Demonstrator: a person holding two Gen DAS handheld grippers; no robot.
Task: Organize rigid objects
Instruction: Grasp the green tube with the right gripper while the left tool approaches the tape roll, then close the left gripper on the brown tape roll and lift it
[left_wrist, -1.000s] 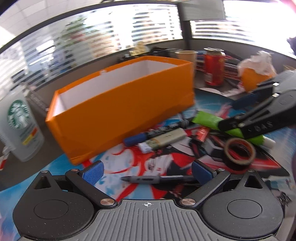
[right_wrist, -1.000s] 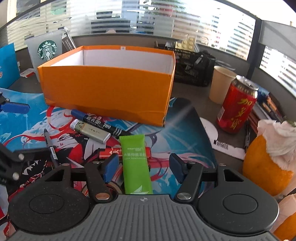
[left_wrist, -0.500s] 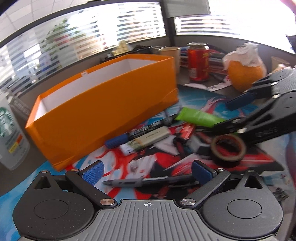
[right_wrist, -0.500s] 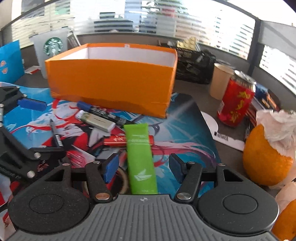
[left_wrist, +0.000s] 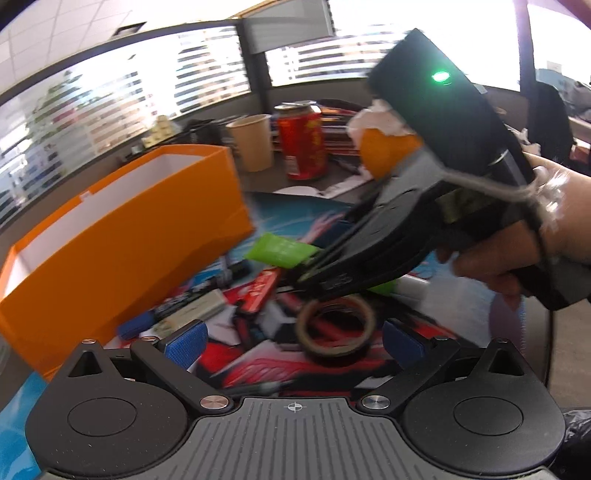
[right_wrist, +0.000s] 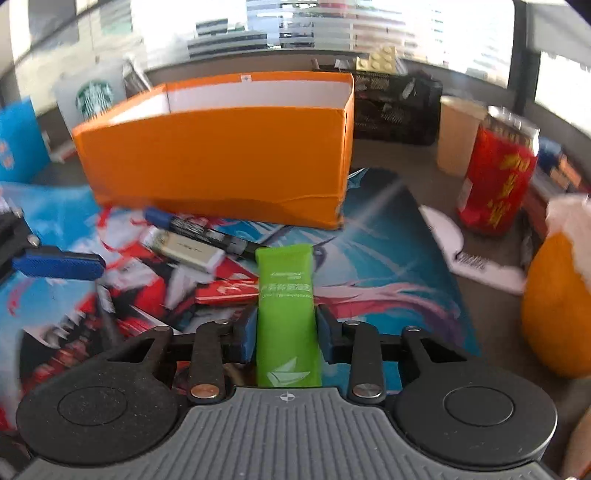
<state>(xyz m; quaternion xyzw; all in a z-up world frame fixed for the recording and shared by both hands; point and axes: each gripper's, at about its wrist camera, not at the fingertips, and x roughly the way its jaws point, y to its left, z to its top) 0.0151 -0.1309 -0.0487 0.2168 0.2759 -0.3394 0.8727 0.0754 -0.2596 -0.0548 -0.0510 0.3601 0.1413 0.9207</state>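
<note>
My right gripper (right_wrist: 285, 332) is shut on a green tube (right_wrist: 286, 310), its flat end pointing toward the orange box (right_wrist: 221, 158). In the left wrist view the right gripper (left_wrist: 306, 273) holds the green tube (left_wrist: 280, 251) above the mat, near the orange box (left_wrist: 122, 236). My left gripper (left_wrist: 291, 339) is open and empty, low over the mat, with a roll of brown tape (left_wrist: 334, 325) lying between its fingers. A blue-capped marker (right_wrist: 199, 229), a white lighter (right_wrist: 184, 251) and a red bar (right_wrist: 229, 290) lie on the mat before the box.
A red can (right_wrist: 496, 177), a paper cup (right_wrist: 456, 136) and an orange fruit with tissue (right_wrist: 557, 310) stand to the right. A Starbucks cup (right_wrist: 92, 96) and a black mesh tray (right_wrist: 395, 107) sit behind the box. A pen (left_wrist: 255, 389) lies by my left gripper.
My right gripper has closed on the green tube and lifted it. My left gripper has swung right, from the pen to the tape roll.
</note>
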